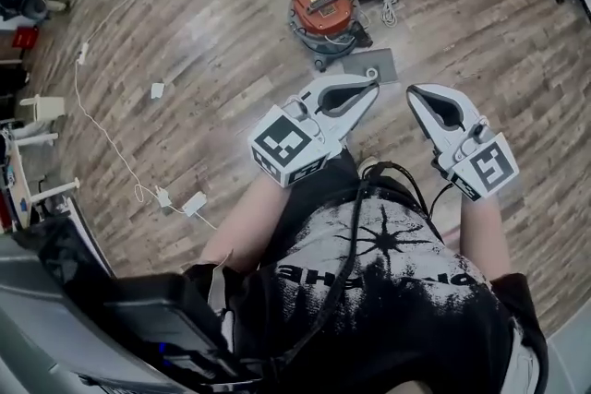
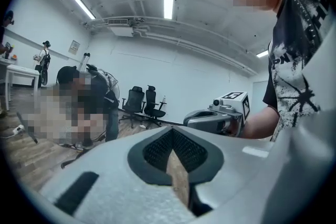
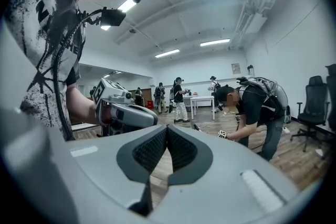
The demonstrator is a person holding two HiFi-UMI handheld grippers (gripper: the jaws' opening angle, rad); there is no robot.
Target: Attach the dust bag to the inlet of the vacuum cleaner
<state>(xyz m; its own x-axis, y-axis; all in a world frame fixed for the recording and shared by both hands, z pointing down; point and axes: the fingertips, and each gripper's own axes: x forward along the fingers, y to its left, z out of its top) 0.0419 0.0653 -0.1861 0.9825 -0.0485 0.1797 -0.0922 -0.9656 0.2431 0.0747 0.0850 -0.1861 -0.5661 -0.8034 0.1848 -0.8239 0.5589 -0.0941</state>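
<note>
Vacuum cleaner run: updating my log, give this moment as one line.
left gripper shut, empty | right gripper shut, empty | vacuum cleaner on floor ahead, untouched

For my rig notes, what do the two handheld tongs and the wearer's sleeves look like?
Both the left tongs and right tongs are light grey tapered shells with dark ribbed pads. Each carries a white cube printed with black square markers. The person wears a black short-sleeved T-shirt with a pale print; a black cable runs down it.
</note>
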